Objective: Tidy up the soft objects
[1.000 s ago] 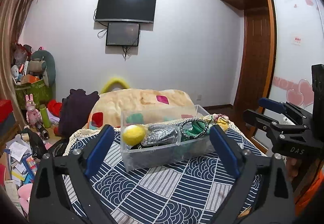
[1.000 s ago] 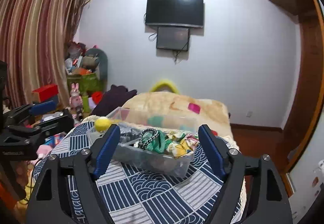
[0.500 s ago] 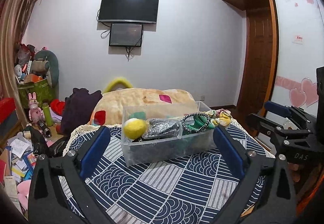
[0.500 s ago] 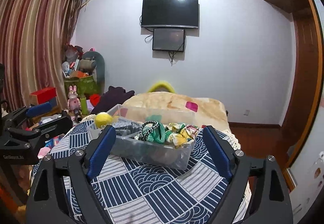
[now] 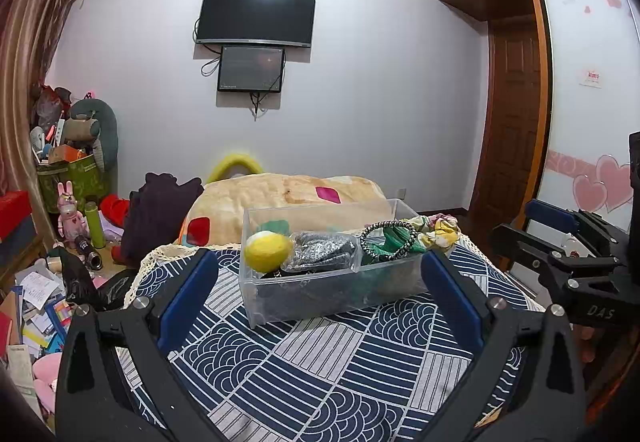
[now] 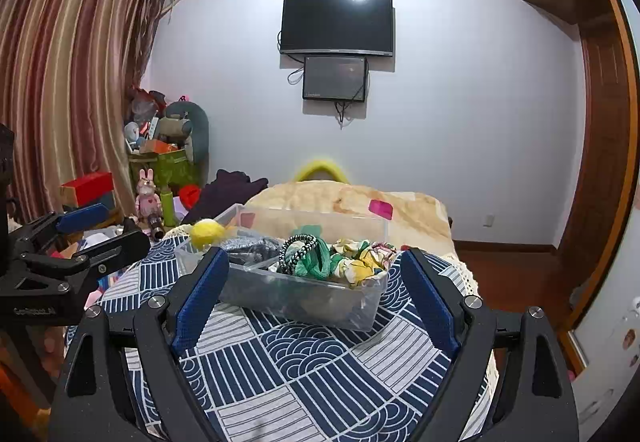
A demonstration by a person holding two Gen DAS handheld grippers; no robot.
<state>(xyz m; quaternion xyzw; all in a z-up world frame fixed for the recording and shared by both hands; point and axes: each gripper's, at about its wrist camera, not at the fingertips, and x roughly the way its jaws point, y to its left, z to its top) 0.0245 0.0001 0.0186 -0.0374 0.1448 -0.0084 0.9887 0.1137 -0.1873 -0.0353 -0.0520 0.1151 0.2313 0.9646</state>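
A clear plastic bin [image 5: 320, 290] [image 6: 256, 286] sits on a table with a navy patterned cloth [image 5: 320, 362]. It holds a yellow fuzzy ball [image 5: 267, 251] [image 6: 207, 233], a grey glittery pouch [image 5: 324, 254], green fabric with a black-and-white braided ring [image 5: 390, 240] [image 6: 304, 254] and a floral cloth [image 5: 436, 230] [image 6: 360, 262]. My left gripper [image 5: 318, 274] is open and empty, in front of the bin. My right gripper [image 6: 316, 274] is open and empty too, and it shows at the right edge of the left wrist view [image 5: 560, 242].
A beige blanket-covered bed [image 5: 288, 202] lies behind the table. A dark garment [image 5: 160, 210], toys, boxes and papers [image 5: 36, 306] crowd the floor at left. A wooden door [image 5: 512, 130] and a wardrobe with heart decals [image 5: 588, 178] stand at right.
Both grippers have pulled back and risen slightly, so the bin sits a little farther away in each view. The jaws stay open. Nothing in the bin has moved.
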